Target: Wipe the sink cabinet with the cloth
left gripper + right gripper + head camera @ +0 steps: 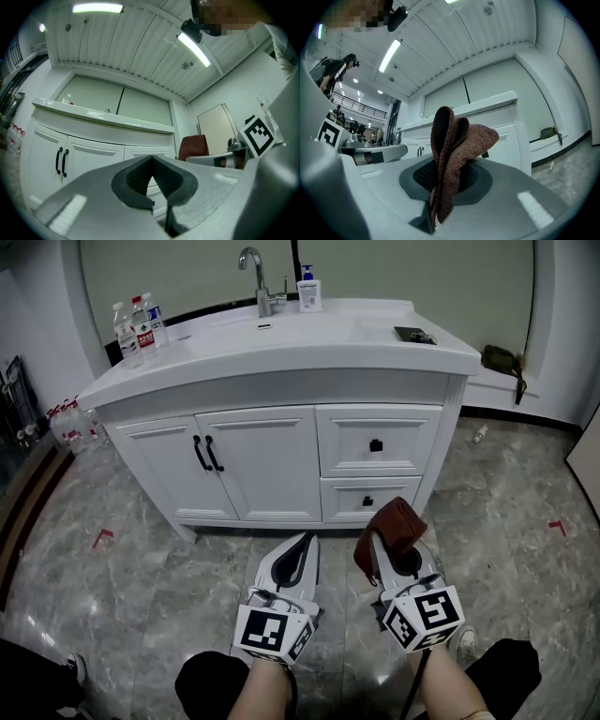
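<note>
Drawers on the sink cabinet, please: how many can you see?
2, stacked at the right of the sink cabinet: the upper drawer directly above the lower drawer. None seems hidden.

The cloth (451, 154) is partly hidden: its lower end disappears between the jaws of the right gripper (440, 180). On the sink cabinet (281, 381), a small dark object (413, 335) is too small to identify, and the labels on the bottles (137, 329) are unreadable. Both forearms (265, 692) are cut off by the head view's bottom edge.

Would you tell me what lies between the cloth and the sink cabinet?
Only bare floor, as the head view shows; the right tool holds the cloth.
</note>
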The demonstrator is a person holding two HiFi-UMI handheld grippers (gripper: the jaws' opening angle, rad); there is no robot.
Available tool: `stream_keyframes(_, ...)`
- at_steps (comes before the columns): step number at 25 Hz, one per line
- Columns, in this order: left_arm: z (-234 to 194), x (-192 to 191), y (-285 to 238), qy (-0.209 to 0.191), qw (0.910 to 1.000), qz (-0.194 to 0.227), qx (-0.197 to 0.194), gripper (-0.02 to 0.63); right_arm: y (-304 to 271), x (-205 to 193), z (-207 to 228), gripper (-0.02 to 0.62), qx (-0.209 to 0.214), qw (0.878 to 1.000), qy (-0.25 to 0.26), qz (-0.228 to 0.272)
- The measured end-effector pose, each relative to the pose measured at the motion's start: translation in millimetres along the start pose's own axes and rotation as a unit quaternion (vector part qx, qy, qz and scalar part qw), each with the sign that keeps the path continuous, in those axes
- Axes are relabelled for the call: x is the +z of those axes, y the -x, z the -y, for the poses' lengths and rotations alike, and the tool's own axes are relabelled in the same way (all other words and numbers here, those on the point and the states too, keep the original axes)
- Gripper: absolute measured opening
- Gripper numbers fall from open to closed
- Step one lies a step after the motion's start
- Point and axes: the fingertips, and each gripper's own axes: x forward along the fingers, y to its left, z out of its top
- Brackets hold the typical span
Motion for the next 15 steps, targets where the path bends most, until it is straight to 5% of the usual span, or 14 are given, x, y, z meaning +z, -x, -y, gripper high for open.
stream_keyframes(15,-83.1,-47.1,-84.5,-0.010,0.9994,-0.031,0.015,0.000,-147.7,-10.1,37.2,0.078,0.043,0.998,0.043,-0.002)
